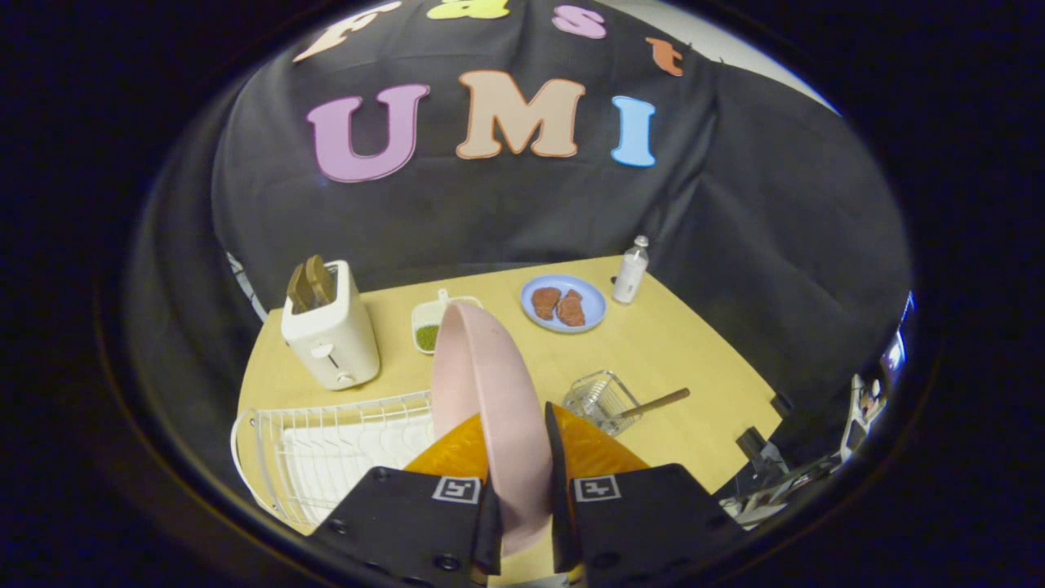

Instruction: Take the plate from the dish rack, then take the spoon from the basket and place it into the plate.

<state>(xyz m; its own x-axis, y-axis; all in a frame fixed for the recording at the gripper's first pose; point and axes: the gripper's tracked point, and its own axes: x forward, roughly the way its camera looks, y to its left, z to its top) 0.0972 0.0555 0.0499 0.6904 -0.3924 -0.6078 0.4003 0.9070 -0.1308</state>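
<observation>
- Gripper view: a tan table (653,343) stands before black cloth.
- On it sit a toaster (332,335), a blue dish (563,304) of meat, a bottle (630,269) and a white rack (326,457).
- The gripper (521,433) pinches the pink plate (490,408) on edge between both fingers, beside the rack.
- The spoon (657,403) leans in the wire basket (600,400), just right of the fingers.
- Square markers show on the fingers; no readable writing.

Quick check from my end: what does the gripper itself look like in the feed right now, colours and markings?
The gripper has two black, blocky finger bodies, each with a small white square tag carrying a black pattern near its inner top corner. Round screw heads dot the black bodies. The fingertips are translucent orange, wedge-shaped pads with thin dark inner edges. No cables or sleeve are visible.
</observation>
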